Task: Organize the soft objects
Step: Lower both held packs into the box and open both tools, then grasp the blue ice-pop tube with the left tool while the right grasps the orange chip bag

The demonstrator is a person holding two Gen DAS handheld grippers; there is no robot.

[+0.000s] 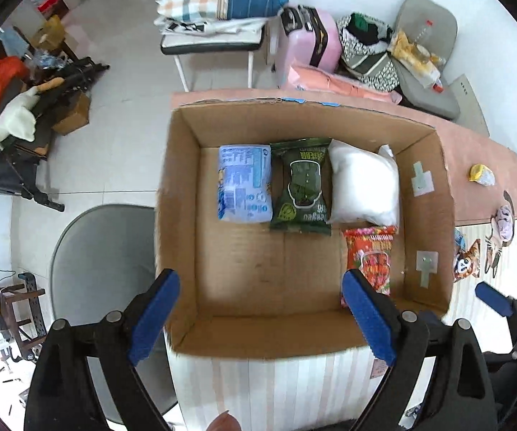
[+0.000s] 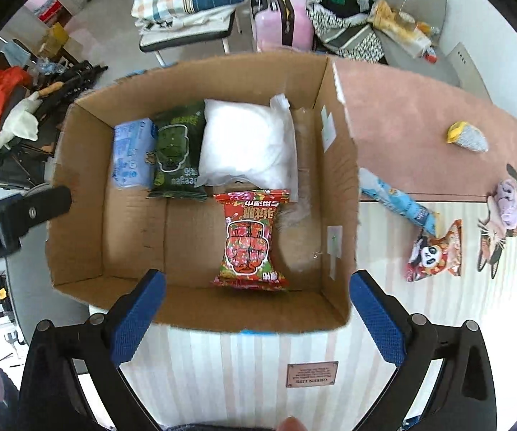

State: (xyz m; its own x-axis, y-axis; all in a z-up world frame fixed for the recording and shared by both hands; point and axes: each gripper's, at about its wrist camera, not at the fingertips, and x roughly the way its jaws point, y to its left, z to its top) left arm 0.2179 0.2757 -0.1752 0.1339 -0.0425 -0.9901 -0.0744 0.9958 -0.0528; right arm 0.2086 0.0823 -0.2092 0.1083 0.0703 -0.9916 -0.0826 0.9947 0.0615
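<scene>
An open cardboard box (image 1: 179,215) (image 2: 79,194) stands on the table. Inside, along its far wall, lie a blue pack (image 1: 245,183) (image 2: 131,154), a green pack (image 1: 301,186) (image 2: 177,151) and a white pillow pack (image 1: 364,186) (image 2: 247,143). A red pack (image 1: 373,255) (image 2: 249,239) lies in front of the white one. My left gripper (image 1: 260,318) is open and empty above the box's near wall. My right gripper (image 2: 256,318) is open and empty above the near wall too, just short of the red pack.
On the table right of the box lie a blue tube pack (image 2: 398,204), a red panda pack (image 2: 434,255) (image 1: 466,262), a purple soft item (image 2: 508,201) (image 1: 504,222) and a yellow-grey item (image 2: 468,138) (image 1: 481,176). A grey chair (image 1: 104,251) stands left of the table. Chairs, a pink suitcase (image 1: 312,41) and clutter stand behind.
</scene>
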